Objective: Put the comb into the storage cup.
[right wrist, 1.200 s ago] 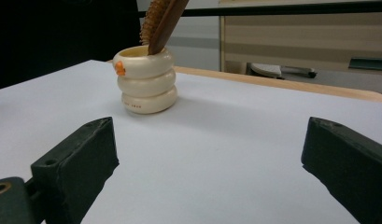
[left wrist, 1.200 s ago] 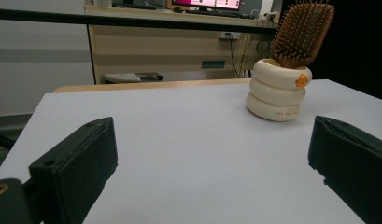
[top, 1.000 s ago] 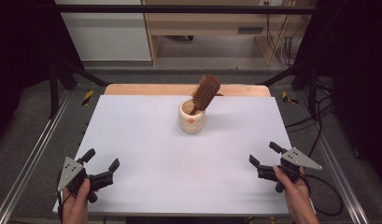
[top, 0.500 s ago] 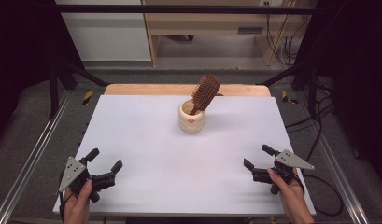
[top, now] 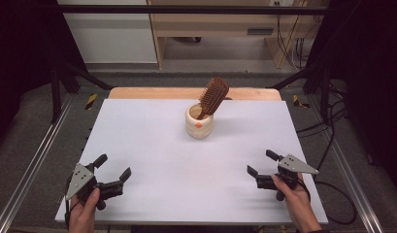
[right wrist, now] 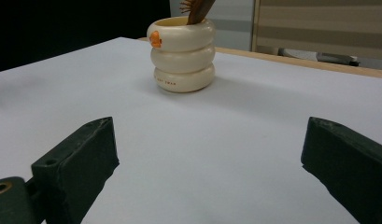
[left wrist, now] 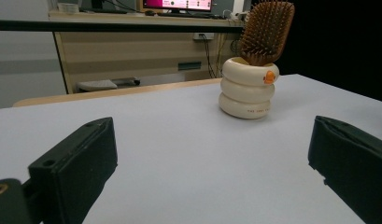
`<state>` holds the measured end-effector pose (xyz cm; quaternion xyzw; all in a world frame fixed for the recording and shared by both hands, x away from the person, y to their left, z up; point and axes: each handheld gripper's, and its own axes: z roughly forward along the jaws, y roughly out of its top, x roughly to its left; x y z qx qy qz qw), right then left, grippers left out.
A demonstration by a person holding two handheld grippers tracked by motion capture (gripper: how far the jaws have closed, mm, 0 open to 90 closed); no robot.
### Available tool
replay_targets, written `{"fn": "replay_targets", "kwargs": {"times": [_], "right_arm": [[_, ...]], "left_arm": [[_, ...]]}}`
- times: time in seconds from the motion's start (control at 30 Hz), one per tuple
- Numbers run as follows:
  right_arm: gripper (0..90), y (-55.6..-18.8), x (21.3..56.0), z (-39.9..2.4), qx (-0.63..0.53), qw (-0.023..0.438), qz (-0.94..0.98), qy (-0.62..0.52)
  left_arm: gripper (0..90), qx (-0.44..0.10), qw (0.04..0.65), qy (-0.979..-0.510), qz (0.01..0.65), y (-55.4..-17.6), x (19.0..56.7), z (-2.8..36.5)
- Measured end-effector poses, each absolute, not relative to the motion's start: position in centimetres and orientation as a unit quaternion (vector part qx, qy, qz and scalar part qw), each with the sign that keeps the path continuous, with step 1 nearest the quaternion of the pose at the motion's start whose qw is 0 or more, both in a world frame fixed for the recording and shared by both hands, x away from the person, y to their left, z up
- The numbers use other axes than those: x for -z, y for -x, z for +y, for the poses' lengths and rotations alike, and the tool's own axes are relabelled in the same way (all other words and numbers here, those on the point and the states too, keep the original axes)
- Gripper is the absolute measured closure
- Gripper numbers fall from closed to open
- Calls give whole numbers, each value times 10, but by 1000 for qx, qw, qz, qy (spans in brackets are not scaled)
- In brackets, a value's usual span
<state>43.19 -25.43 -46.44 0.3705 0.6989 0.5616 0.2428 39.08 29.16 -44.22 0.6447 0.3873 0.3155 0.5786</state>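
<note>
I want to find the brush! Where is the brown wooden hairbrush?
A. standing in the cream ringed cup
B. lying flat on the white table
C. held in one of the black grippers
A: the brown wooden hairbrush stands handle-down, tilted, in the cream ringed cup, while the left gripper and the right gripper are open and apart from it.

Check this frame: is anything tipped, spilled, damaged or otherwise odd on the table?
Nothing stands out. The cream ringed cup stands upright on the white table, with the wooden hairbrush leaning in it, handle down. The left gripper and right gripper are open, near the front edge, apart from the cup.
</note>
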Motion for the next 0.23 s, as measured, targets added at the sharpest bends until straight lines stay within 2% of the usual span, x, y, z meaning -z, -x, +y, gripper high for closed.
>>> {"fn": "replay_targets", "kwargs": {"times": [0.23], "right_arm": [[36, -434, 464, -243, -560, 250, 705, -357]], "left_arm": [[15, -314, 578, -646, 386, -392, 443, 289]]}}
